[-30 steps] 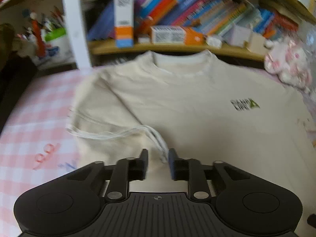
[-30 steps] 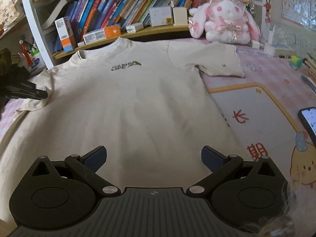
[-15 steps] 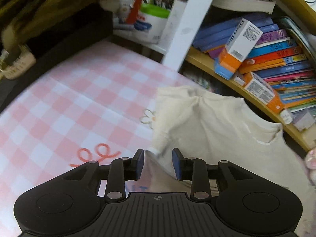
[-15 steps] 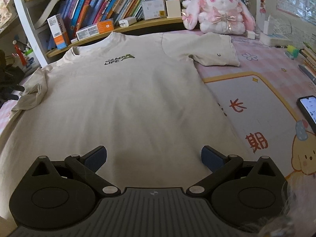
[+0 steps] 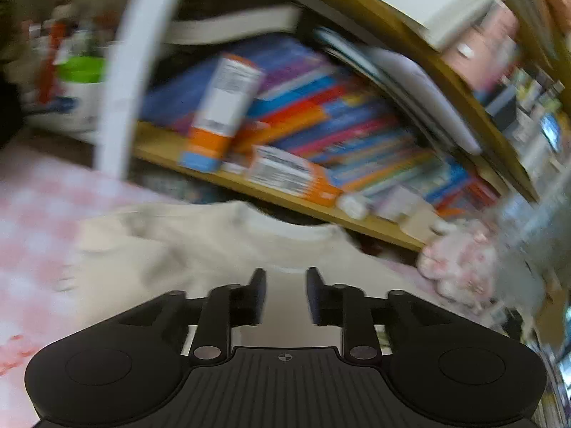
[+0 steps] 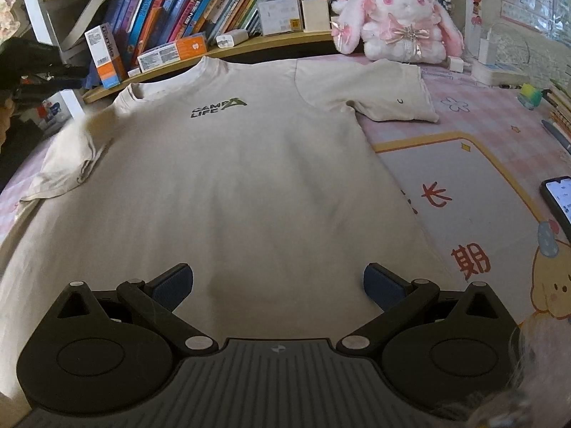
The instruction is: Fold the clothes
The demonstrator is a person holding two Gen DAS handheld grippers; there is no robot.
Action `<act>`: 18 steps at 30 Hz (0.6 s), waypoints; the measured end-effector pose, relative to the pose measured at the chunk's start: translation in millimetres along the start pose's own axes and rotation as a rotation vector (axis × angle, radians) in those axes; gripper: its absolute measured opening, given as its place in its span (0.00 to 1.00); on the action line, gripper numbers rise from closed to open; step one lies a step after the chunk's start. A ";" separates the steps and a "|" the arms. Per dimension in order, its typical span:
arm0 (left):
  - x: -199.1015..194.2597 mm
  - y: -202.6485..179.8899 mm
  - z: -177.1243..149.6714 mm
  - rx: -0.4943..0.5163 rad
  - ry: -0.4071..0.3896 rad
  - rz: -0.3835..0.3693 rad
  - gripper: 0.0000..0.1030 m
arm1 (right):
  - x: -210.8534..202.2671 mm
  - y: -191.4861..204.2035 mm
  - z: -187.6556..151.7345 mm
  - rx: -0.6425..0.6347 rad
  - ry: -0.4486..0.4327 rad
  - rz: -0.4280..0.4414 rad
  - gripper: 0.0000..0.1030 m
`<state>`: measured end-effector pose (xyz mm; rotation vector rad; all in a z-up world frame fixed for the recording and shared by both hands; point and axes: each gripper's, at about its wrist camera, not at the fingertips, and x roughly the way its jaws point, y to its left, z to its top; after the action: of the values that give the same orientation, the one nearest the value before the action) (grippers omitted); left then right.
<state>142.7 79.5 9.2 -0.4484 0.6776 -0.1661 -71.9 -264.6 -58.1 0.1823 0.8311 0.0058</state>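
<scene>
**A:** ok so what are the two grippers doing here? The left gripper [image 5: 283, 294] looks like it has its black fingers set to a narrow gap, and I see nothing pinched between them, just fabric behind.

**B:** Yeah, agreed, narrow and empty. The right gripper [image 6: 278, 285] is spread wide, blue pads far apart, hovering above the lower middle of the beige short-sleeved cotton T-shirt [image 6: 232, 178], not gripping any of it.

**A:** And the shirt itself?

**B:** Lying flat, front up, on the pink checked tablecloth [image 6: 474, 107], collar toward the wooden bookshelf full of colourful books [image 6: 214, 7]. For the left gripper it's ahead and below, neckline just past the fingertips.

**A:** The left wrist view is really blurry though.

**B:** True. The right wrist view is the only one showing the green-and-black chest print, the rumpled sleeve on the left, the flat sleeve on the right, and the pink-and-white plush bunny [image 6: 399, 14].
</scene>
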 end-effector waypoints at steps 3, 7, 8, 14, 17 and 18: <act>-10.4 40.2 -1.3 -0.033 0.024 0.203 0.25 | -0.1 -1.7 -0.9 0.006 0.002 -0.004 1.00; -18.4 78.0 -14.9 -0.093 0.104 0.269 0.25 | -0.1 -1.8 -2.1 0.006 -0.001 -0.014 1.00; -17.6 82.6 -17.7 -0.115 0.113 0.261 0.26 | 0.3 -0.5 -2.3 0.003 -0.001 -0.018 1.00; -3.3 101.7 -27.0 -0.274 0.128 0.146 0.26 | 3.7 9.2 -0.9 -0.026 0.012 -0.024 1.00; 6.2 106.2 -28.8 -0.310 0.116 0.127 0.00 | 2.7 12.2 -2.3 -0.045 0.018 -0.030 1.00; 7.1 108.5 -28.2 -0.319 0.109 0.132 0.00 | 1.8 13.1 -3.2 -0.048 0.019 -0.032 1.00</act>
<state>130.7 164.5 -63.3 -0.7014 0.8425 0.0438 -72.2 -251.0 -59.4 0.1236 0.8520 -0.0026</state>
